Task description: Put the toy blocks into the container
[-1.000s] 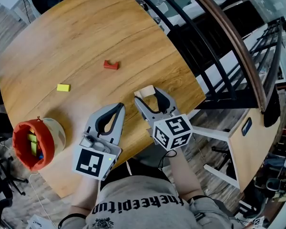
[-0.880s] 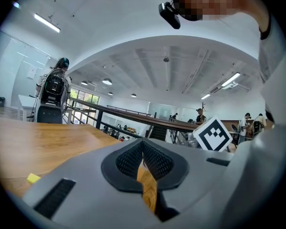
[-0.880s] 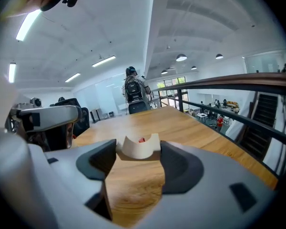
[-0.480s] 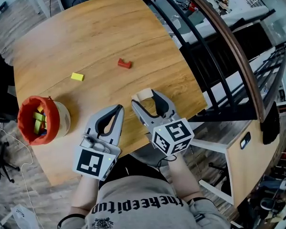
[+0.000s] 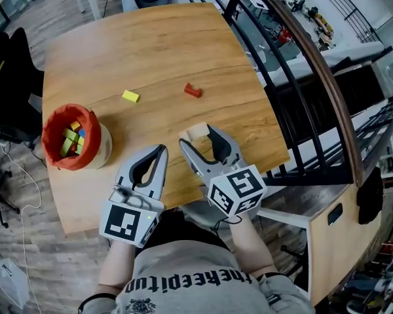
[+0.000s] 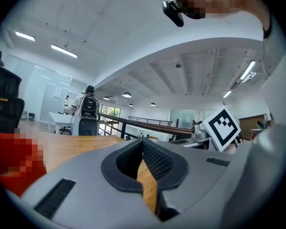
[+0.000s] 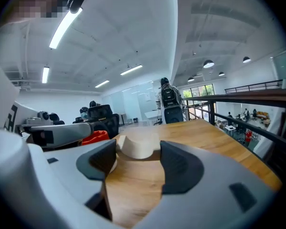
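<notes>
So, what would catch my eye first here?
Probably the orange container at the left edge of the wooden table, with colourful blocks inside. Next, the two grey grippers near the person: the right gripper has its jaws spread around a pale arched block, while the left gripper is shut and empty. A yellow block and a red block lie loose farther out.

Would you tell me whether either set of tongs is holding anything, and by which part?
The left tongs are shut and empty. The right tongs bracket the beige block at its two ends; whether they actually grip it cannot be told.
</notes>
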`<state>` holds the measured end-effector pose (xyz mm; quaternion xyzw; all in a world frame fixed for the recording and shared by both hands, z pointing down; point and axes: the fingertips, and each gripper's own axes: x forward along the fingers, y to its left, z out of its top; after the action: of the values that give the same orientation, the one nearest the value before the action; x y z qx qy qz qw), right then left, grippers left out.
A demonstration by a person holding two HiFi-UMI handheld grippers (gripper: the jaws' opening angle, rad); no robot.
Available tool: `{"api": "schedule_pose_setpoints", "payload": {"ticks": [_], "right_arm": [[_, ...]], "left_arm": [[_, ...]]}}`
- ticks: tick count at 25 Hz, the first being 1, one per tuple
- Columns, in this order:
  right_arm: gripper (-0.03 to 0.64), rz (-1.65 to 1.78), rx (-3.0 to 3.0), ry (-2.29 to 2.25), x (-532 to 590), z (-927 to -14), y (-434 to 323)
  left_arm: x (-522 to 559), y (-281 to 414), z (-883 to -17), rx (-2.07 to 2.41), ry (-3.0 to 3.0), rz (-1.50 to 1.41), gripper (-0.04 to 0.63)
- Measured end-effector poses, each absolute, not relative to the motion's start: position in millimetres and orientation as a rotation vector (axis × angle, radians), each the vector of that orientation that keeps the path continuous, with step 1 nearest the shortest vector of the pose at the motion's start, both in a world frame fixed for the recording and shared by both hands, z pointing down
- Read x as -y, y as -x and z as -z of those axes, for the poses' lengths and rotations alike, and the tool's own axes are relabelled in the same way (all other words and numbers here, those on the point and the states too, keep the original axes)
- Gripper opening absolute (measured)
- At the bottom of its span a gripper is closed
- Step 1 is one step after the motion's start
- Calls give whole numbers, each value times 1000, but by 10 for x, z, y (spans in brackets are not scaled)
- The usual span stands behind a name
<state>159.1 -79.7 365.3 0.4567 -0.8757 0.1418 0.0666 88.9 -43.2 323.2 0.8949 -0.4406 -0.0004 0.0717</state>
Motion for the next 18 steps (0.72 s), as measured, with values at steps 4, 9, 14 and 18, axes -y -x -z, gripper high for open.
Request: {"api": "schedule_pose_setpoints", "payload": {"ticks": [4,9,14,18], "right_arm": [[293,-398,2692,-1303,702,-3583,-1411],[293,-377,2744,-1204,590,-3510,-1182],[293,-356,2792,-1114,520,-3469,-931],[292,-342,2817,-1057,481,-3419,-703]], "left_arm": [[292,-709,-3193,1419,-2655,14,14],[129,-477,-3136,1537,-2603,33,14],[-5,-260,-3127,1633,-2561,31,14],[-67,-75,-3092,1679,-2539,44,14]]}}
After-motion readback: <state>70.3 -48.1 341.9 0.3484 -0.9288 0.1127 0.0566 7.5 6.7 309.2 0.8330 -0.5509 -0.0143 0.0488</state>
